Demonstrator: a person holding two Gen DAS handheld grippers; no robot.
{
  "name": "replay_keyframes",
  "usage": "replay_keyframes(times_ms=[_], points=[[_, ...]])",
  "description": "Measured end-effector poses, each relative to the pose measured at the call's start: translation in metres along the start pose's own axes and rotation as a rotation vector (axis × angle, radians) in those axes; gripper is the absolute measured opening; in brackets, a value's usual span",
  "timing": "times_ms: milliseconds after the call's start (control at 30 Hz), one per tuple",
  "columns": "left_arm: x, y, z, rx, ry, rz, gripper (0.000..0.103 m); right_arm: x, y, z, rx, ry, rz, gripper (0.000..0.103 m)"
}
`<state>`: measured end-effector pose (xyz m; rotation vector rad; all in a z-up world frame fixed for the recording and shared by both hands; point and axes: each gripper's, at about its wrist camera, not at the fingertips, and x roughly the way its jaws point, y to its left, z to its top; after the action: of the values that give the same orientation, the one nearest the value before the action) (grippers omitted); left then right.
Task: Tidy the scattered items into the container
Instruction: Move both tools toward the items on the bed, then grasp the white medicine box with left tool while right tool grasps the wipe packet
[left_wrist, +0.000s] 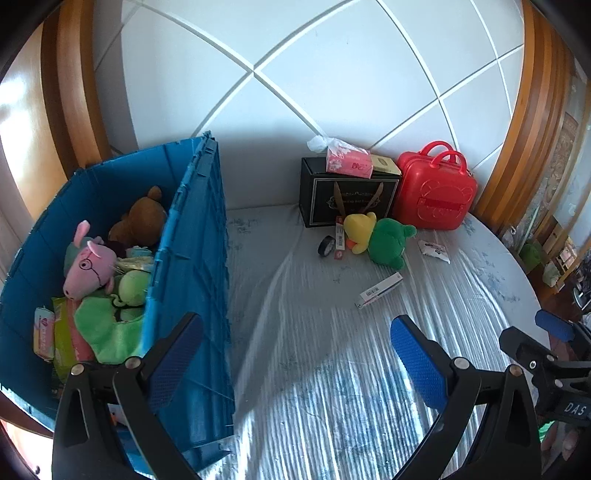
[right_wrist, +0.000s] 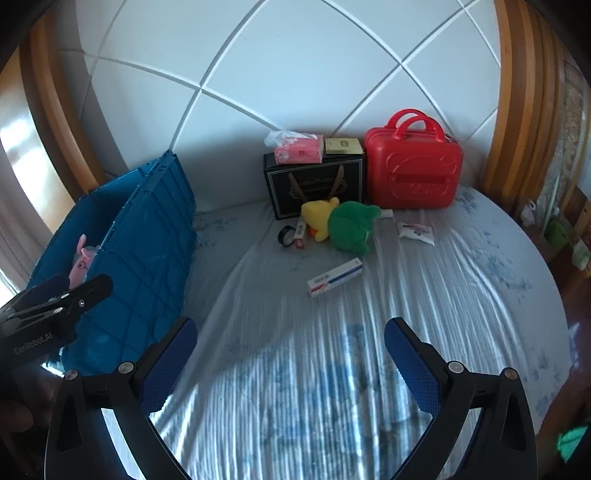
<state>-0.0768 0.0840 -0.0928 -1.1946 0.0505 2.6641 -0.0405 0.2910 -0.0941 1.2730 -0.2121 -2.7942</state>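
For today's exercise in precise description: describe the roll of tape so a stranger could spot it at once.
Find the red plastic suitcase against the white padded headboard; left of it stands a black gift box. On the grey sheet before that box's left corner stands the small black tape roll, the only ring-shaped item, beside the yellow plush toy.

Dim, bluish; sunlit patch on bedsheet (right_wrist: 295, 369); fisheye-warped edges.
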Motion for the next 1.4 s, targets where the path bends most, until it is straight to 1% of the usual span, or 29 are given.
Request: replay_keyframes(times_ms=[100, 200, 267, 400, 533, 667, 767, 900, 1000, 1100, 1200, 1267, 1333, 1400], points=[[0.030, -0.026, -0.004, 0.014, 0.002, -0.016, 0.103, 0.023, -0.030, 0.007, -0.036, 0.000, -0.009, 0.103], [0.070, -0.050, -0.010, 0.028, 0.009, -0.035, 0.103, 0.052, -0.065, 0.013, -0.049, 0.012, -0.009, 0.103], [0.097, -0.064, -0.013, 0.031, 0.015, -0.048, 0.103, 0.077, -0.089, 0.016, -0.057, 0.031, -0.010, 0.103], [0.150, -0.090, -0.017, 0.079, 0.024, -0.052, 0.103, 0.122, -0.133, 0.022, -0.083, 0.069, -0.024, 0.103], [0.200, -0.110, -0.020, 0.125, 0.034, -0.056, 0.103, 0.165, -0.171, 0.027, -0.098, 0.103, -0.043, 0.103], [0.247, -0.123, -0.027, 0.178, 0.065, -0.062, 0.103, 0.203, -0.199, 0.030, -0.120, 0.135, -0.050, 0.103], [0.279, -0.129, -0.034, 0.184, 0.085, -0.064, 0.103, 0.235, -0.217, 0.034, -0.159, 0.149, -0.081, 0.103], [0.316, -0.139, -0.039, 0.209, 0.082, -0.066, 0.103, 0.282, -0.245, 0.045, -0.180, 0.154, -0.119, 0.103], [0.342, -0.145, -0.040, 0.206, 0.085, -0.063, 0.103, 0.321, -0.261, 0.056, -0.234, 0.165, -0.153, 0.103], [0.356, -0.151, -0.039, 0.185, 0.075, -0.086, 0.103, 0.361, -0.277, 0.070, -0.288, 0.175, -0.181, 0.103], [0.369, -0.159, -0.038, 0.207, 0.062, -0.096, 0.103, 0.397, -0.292, 0.078, -0.338, 0.196, -0.214, 0.103], [0.380, -0.161, -0.038, 0.213, 0.068, -0.081, 0.103, 0.414, -0.298, 0.081, -0.365, 0.198, -0.225, 0.103], [0.387, -0.162, -0.037, 0.203, 0.068, -0.087, 0.103, 0.425, -0.300, 0.081, -0.401, 0.191, -0.231, 0.103], [0.395, -0.165, -0.037, 0.215, 0.076, -0.095, 0.103, 0.432, -0.301, 0.085, -0.423, 0.173, -0.216, 0.103]])
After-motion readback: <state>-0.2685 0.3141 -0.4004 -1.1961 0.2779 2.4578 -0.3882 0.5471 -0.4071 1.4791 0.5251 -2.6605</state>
